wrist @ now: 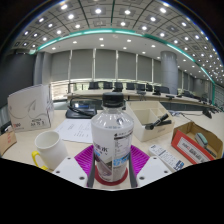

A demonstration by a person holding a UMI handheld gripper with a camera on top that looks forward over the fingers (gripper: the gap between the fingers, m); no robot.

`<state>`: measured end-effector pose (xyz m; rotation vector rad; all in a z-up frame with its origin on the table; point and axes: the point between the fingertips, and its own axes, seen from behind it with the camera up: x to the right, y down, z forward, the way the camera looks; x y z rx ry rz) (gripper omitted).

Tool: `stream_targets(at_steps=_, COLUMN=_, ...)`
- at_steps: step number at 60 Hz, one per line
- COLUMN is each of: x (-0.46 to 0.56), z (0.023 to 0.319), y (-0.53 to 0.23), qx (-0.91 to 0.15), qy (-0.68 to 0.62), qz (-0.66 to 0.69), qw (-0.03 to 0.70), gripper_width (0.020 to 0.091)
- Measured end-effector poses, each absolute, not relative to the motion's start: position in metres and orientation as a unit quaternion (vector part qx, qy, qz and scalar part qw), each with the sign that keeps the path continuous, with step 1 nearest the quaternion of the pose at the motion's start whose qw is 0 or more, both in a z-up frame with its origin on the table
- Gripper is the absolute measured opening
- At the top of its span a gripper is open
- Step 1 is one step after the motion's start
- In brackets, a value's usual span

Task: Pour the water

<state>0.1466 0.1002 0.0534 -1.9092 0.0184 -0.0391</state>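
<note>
On the white table [75, 135], a white mug [48, 149] with a yellow handle stands at the far left, just beside the gripper's left finger. In the middle, a clear plastic water bottle [112, 137] with a white cap and purple label stands upright between the fingers of the gripper [111, 170]; both pads [95, 158] appear to press against its lower body, so the claw is closed on it. To the right lies an open cardboard box [196, 141].
</note>
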Motion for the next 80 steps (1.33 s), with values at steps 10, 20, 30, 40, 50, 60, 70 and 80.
stream_targets(at_steps=10, x=0.144, z=0.045, y=0.092, qx=-0.838, qy=0.023, qz=0.014, qw=0.545, gripper_width=0.0874)
stream_targets(at_steps=20, x=0.149, z=0.069, y=0.063, qx=-0.853, qy=0.037, qz=-0.014, qw=0.52, gripper_width=0.0858)
stream_targets(at_steps=30, x=0.116, z=0.115, y=0.001, qx=-0.87, qy=0.048, qz=-0.009, qw=0.491, gripper_width=0.0858)
stream_targets(at_steps=40, x=0.07, z=0.169, y=-0.084, qx=-0.88, qy=0.056, qz=-0.01, qw=0.471, gripper_width=0.0861)
stream_targets(at_steps=50, x=0.033, z=0.206, y=-0.164, qx=-0.887, qy=0.056, qz=-0.03, qw=0.457, gripper_width=0.0861)
stream_targets(at_steps=60, x=0.01, z=0.216, y=-0.222, qx=-0.893, qy=0.056, qz=-0.042, qw=0.444, gripper_width=0.086)
stream_targets(at_steps=70, x=0.001, z=0.22, y=-0.249, qx=-0.892, qy=0.054, qz=-0.045, qw=0.446, gripper_width=0.0863)
stream_targets(at_steps=80, x=0.004, z=0.221, y=-0.26, qx=-0.896, qy=0.05, qz=-0.057, qw=0.437, gripper_width=0.0861)
